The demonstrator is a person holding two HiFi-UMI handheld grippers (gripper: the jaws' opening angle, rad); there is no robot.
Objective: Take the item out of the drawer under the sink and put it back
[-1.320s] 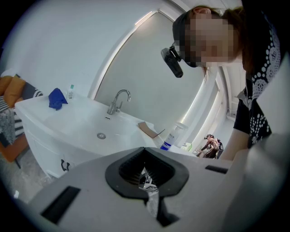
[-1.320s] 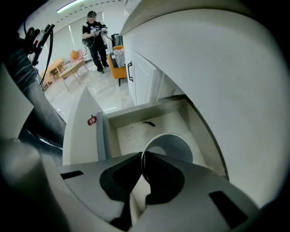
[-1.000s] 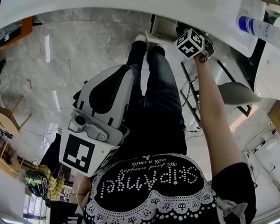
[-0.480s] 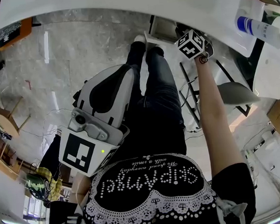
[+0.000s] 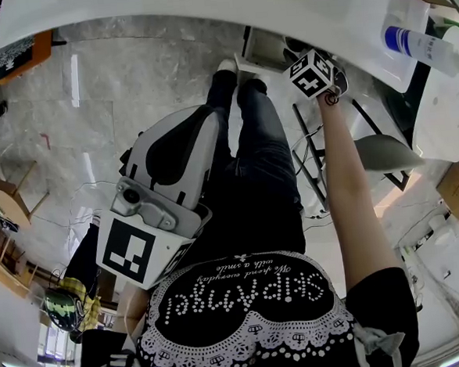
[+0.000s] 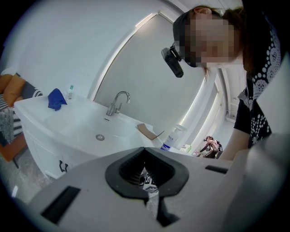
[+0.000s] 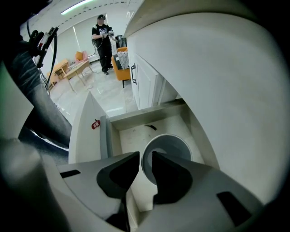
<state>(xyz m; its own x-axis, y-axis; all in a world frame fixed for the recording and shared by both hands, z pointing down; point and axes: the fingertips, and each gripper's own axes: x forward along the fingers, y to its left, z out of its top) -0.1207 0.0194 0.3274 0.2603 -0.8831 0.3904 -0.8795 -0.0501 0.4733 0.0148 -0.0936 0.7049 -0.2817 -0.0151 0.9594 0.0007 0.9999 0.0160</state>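
Grey cup [image 7: 174,146] rim between right gripper [image 7: 145,157] fingers [image 7: 172,181], just opened.

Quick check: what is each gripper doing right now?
Left gripper: shut, empty.
Right gripper: open, its jaws have just been opening; the cup rim stands between them, not gripped.

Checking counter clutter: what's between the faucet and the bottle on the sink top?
A brown cardboard piece lies between faucet and bottle, seen in the left gripper view.
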